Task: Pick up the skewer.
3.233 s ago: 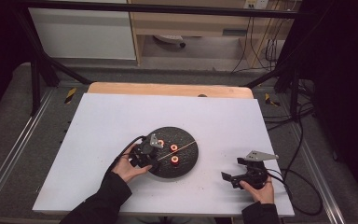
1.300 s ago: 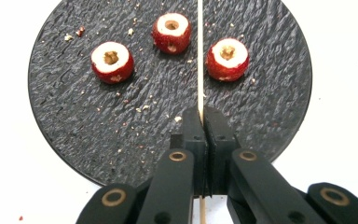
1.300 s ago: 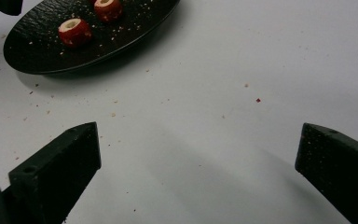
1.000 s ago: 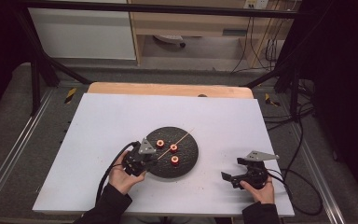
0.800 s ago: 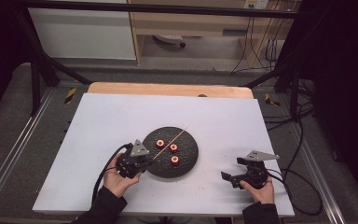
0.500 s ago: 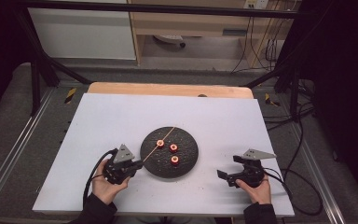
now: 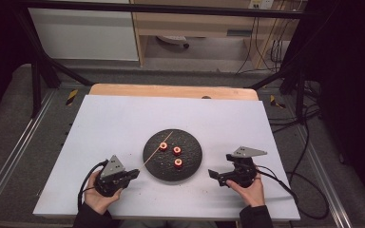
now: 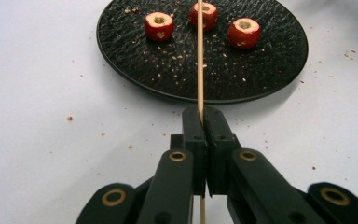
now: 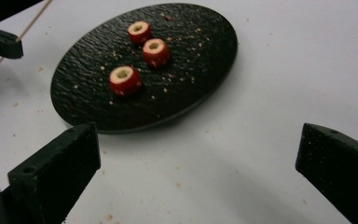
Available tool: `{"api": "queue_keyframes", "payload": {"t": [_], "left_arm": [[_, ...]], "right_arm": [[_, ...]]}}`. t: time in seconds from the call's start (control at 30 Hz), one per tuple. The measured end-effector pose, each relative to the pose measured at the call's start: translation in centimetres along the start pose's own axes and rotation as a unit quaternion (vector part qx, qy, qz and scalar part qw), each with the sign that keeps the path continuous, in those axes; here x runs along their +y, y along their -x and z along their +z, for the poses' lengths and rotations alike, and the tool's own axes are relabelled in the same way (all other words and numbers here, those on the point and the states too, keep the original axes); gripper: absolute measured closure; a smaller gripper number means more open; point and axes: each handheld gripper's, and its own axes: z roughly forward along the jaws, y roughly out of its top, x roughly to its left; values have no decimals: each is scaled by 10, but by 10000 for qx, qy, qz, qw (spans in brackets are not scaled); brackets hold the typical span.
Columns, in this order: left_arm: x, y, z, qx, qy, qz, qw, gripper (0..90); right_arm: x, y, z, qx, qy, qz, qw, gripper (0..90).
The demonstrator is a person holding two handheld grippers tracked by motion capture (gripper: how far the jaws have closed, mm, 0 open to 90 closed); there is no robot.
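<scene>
the left gripper (image 8: 200, 122) is clamped on a thin skewer (image 8: 199, 56) — it could snap or slip. the right gripper (image 9: 198, 163), jaws wide apart, may knock a red piece (image 9: 125, 80) off the plate (image 9: 186, 70).

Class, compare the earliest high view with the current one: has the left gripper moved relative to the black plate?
Yes. The left gripper, shut on the wooden skewer, has drawn back off the black plate toward the table's near-left edge.

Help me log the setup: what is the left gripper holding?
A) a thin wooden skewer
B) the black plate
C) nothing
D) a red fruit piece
A: the left gripper has its jaws shut on the skewer, which reaches over the plate.
</scene>
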Motion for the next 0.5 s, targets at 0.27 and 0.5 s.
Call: {"api": "queue_keyframes", "payload": {"t": [0.27, 0.5], "left_arm": [[-6, -1, -1, -80, 103, -29, 9999, 883], [-9, -3, -3, -113, 161, -68, 9998, 883]], "right_arm": [[25, -24, 24, 54, -56, -92, 9999, 6], [40, -39, 41, 122, -187, -162, 9996, 8]]}}
